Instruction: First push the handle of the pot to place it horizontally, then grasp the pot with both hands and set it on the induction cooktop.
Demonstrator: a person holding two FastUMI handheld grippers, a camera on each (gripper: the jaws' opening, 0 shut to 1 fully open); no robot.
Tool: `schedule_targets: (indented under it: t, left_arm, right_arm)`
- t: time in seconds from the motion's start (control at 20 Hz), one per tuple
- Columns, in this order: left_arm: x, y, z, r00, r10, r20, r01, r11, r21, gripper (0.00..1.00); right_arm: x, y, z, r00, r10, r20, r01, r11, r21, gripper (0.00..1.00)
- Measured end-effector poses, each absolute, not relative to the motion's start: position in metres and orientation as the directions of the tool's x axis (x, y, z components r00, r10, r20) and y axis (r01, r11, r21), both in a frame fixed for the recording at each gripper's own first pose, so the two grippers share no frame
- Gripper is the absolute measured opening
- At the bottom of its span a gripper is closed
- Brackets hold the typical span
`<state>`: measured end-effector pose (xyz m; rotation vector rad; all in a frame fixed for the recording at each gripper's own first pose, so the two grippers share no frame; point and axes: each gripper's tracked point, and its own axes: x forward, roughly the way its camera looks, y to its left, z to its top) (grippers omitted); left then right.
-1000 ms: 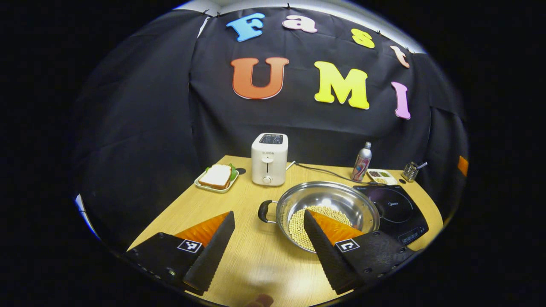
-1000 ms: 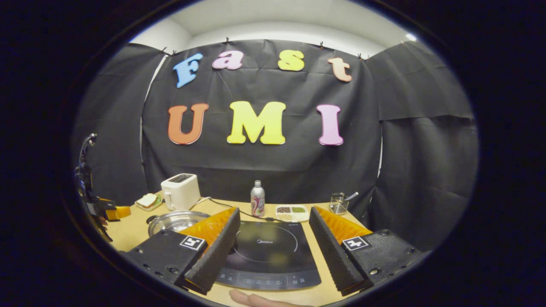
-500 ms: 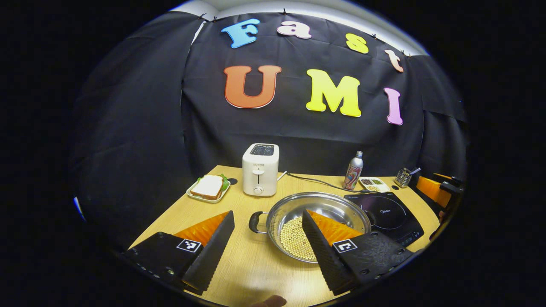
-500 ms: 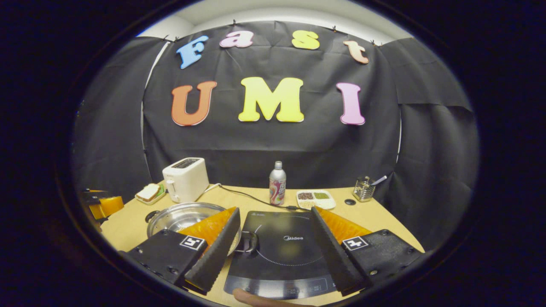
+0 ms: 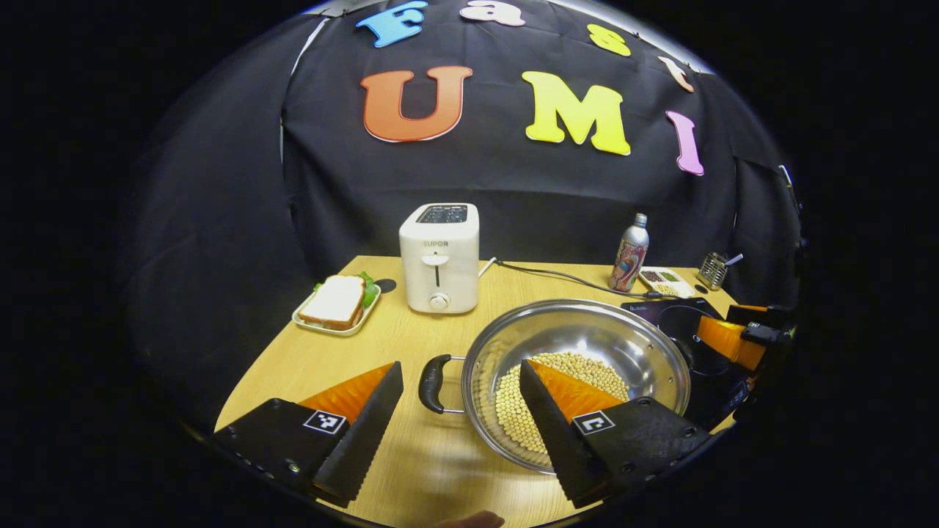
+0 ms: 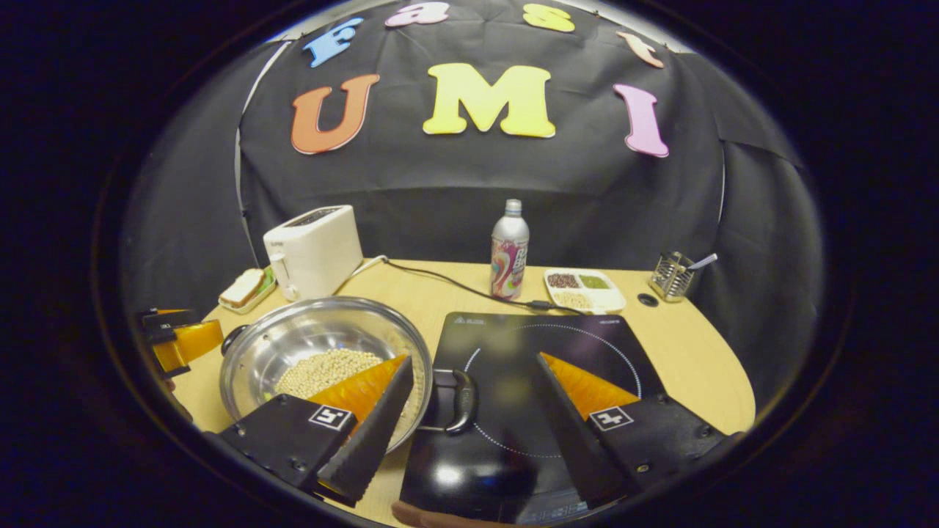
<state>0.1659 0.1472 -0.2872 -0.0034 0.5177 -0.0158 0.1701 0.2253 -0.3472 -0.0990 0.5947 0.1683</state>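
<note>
Pot [image 5: 579, 359]: steel, two looped handles, beans pooled in the bottom; stands on the table [image 5: 440, 469] just beside the cooktop [image 6: 543, 352], not yet on it. Near handle [image 5: 433, 383] sits between the fingers of the left gripper [image 5: 462, 418]; far handle [image 6: 461, 400] overhangs the cooktop's edge, between the fingers of the right gripper [image 6: 473, 418]. Both grippers: fingers wide, holding nothing, no contact visible. Handles appear to lie level already, so the two-handed grasp is likely next. Risks: a finger closing on the pot wall rather than the handle, so the grip slips; uneven lift tilting the pot and spilling beans; the rim catching the cooktop's edge if raised too little. Background: toaster [image 5: 439, 257], sandwich [image 5: 336, 301], bottle [image 6: 509, 249].
</note>
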Motion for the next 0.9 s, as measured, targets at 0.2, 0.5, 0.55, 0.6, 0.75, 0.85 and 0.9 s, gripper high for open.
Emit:
schedule_targets:
  t: [0.2,0.5,0.55,0.6,0.75,0.85,0.9]
  left_arm:
    - [0.188,0.152,-0.314,0.841,-0.010,-0.542,0.032,0.999,0.032,0.96]
    - [0.205,0.154,-0.341,0.803,-0.039,-0.595,0.040,0.999,-0.012,0.94]
    - [0.207,0.154,-0.342,0.809,-0.040,-0.586,0.043,0.999,-0.009,0.90]
    - [0.207,0.157,-0.344,0.808,-0.035,-0.588,0.041,0.999,-0.003,0.87]
    - [0.207,0.162,-0.345,0.813,-0.008,-0.583,0.028,0.999,0.025,0.67]
    - [0.205,0.163,-0.344,0.811,-0.013,-0.584,0.039,0.999,0.031,0.67]
    - [0.206,0.164,-0.346,0.810,-0.014,-0.587,0.040,0.999,0.032,0.67]
  right_arm:
    - [0.179,0.232,-0.376,0.775,0.124,-0.619,-0.180,0.983,-0.029,1.00]
    - [0.180,0.244,-0.402,0.721,0.136,-0.680,-0.194,0.981,-0.009,0.94]
    - [0.179,0.245,-0.404,0.713,0.142,-0.686,-0.200,0.980,-0.005,0.94]
    - [0.180,0.246,-0.403,0.717,0.137,-0.683,-0.197,0.980,-0.010,0.93]
    - [0.182,0.247,-0.403,0.717,0.152,-0.681,-0.198,0.980,0.011,0.79]
    - [0.185,0.244,-0.403,0.716,0.134,-0.685,-0.187,0.982,-0.003,0.72]
    - [0.182,0.244,-0.404,0.714,0.136,-0.686,-0.190,0.982,-0.003,0.65]
